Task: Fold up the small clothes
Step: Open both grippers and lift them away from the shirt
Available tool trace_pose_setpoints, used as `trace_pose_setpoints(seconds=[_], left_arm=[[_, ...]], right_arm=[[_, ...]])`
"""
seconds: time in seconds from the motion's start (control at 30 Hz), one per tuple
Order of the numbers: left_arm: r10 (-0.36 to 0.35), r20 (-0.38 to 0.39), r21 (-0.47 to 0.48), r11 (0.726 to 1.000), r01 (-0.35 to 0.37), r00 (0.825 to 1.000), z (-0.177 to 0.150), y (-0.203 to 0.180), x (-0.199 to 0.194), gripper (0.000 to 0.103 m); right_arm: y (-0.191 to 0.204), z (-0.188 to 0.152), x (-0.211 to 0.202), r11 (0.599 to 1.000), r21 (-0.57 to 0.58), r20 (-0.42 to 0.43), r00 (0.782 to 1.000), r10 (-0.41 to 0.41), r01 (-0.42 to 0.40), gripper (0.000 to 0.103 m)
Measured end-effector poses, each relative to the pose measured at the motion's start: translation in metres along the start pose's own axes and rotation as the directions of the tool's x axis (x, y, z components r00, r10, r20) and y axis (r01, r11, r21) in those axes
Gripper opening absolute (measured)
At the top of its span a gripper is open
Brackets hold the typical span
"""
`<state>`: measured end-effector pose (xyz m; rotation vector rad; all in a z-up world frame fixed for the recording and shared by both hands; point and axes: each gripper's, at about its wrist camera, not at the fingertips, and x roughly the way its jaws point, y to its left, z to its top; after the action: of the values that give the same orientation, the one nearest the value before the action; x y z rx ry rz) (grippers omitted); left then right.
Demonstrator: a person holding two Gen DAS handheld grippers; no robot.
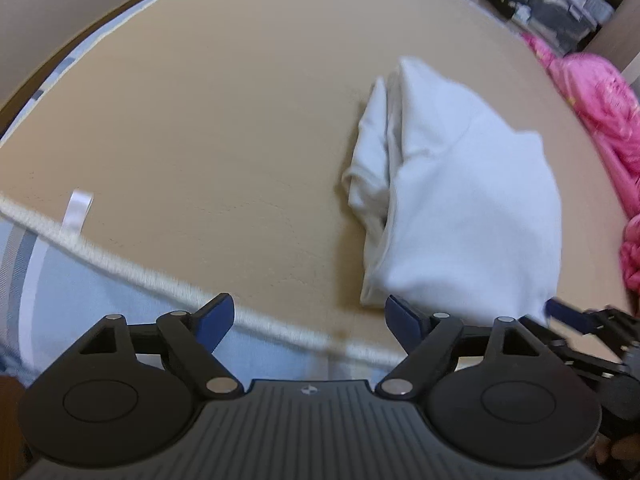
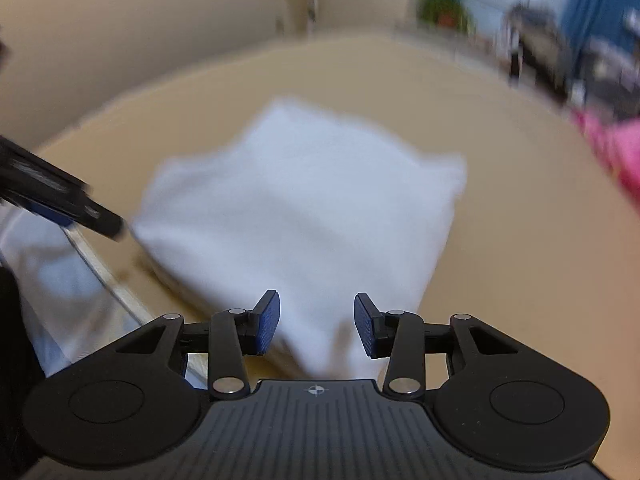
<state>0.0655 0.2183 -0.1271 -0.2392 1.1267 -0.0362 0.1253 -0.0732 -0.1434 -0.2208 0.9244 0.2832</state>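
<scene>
While we hold both tools over the tan mat, the scene reads like this:

Left gripper [image 1: 310,322]: we see its blue pads spread wide with nothing between them; bare mat and the mat's pale edge show in the gap. Its right-hand pad sits just at the near left corner of the white garment, and we cannot tell whether it touches the cloth.

Right gripper [image 2: 316,326]: its pads stand partly apart over the near edge of the garment. White fabric shows in the gap, but neither pad presses on it, so we call it released. In the left wrist view we catch this tool's tip at the lower right, close to the garment's near right corner.

White garment [image 1: 460,200]: it lies folded into a compact bundle on the mat, right of centre in the left wrist view, with stacked layers showing along its left side. In the right wrist view it fills the middle, blurred.

Tan mat [image 1: 208,120]: it spreads under the garment, bordered near us by a pale woven edge with a small white ribbon loop [image 1: 78,210] at the left.

Striped sheet [image 1: 60,280]: light blue and white, it lies beneath the mat's near edge.

Pink cloth [image 1: 596,104]: a bright heap sits at the far right rim of the mat, apart from the white bundle.

Background: blurred storage boxes and blue curtains.
</scene>
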Motion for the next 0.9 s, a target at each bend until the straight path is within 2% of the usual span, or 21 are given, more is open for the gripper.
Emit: trace_pose_setpoints(seconds=[0.03,0.07,0.13,0.2,0.3,0.37,0.43,0.53,0.7,0.9], left_arm=[[0.008,-0.015,0.001,1.000,-0.008,1.000,-0.006,0.002,-0.001,0.087],[0.021,-0.023,0.004,1.000,-0.021,1.000,-0.012,0.002,-0.004,0.087],[0.056,0.010,0.043,0.997,-0.057,0.998,-0.026,-0.001,-0.017,0.087],[0.082,0.054,0.093,0.992,-0.086,0.995,-0.039,-0.004,-0.035,0.087],[0.103,0.096,0.099,0.989,-0.112,0.990,-0.052,-0.007,-0.061,0.088],[0.110,0.108,0.082,0.990,-0.119,0.988,-0.060,-0.012,-0.078,0.088],[0.100,0.135,0.086,0.990,-0.112,0.986,-0.067,-0.021,-0.099,0.090],[0.112,0.172,0.079,0.989,-0.127,0.979,-0.076,-0.037,-0.119,0.103],[0.114,0.204,0.113,0.984,-0.139,0.972,-0.092,-0.065,-0.137,0.102],[0.127,0.207,0.121,0.981,-0.154,0.970,-0.108,-0.080,-0.150,0.102]], right_arm=[[0.000,-0.006,0.004,1.000,0.010,-0.039,0.999,-0.003,0.003,0.042],[0.003,-0.012,-0.003,1.000,0.015,-0.037,0.999,0.002,-0.001,0.043],[0.003,-0.020,-0.023,0.999,0.040,-0.007,1.000,0.020,-0.020,0.043],[-0.002,-0.030,-0.055,0.989,0.137,0.049,0.997,0.054,-0.060,0.044],[-0.008,-0.052,-0.103,0.963,0.254,0.133,0.990,0.053,-0.085,0.063],[-0.010,-0.062,-0.128,0.956,0.279,0.166,0.985,0.050,-0.096,0.076],[-0.009,-0.075,-0.149,0.951,0.286,0.194,0.979,0.057,-0.113,0.080],[-0.004,-0.084,-0.168,0.955,0.275,0.230,0.972,0.046,-0.111,0.082],[0.001,-0.090,-0.190,0.970,0.233,0.291,0.957,0.002,-0.073,0.084],[0.000,-0.104,-0.214,0.966,0.244,0.351,0.936,-0.008,-0.083,0.086]])
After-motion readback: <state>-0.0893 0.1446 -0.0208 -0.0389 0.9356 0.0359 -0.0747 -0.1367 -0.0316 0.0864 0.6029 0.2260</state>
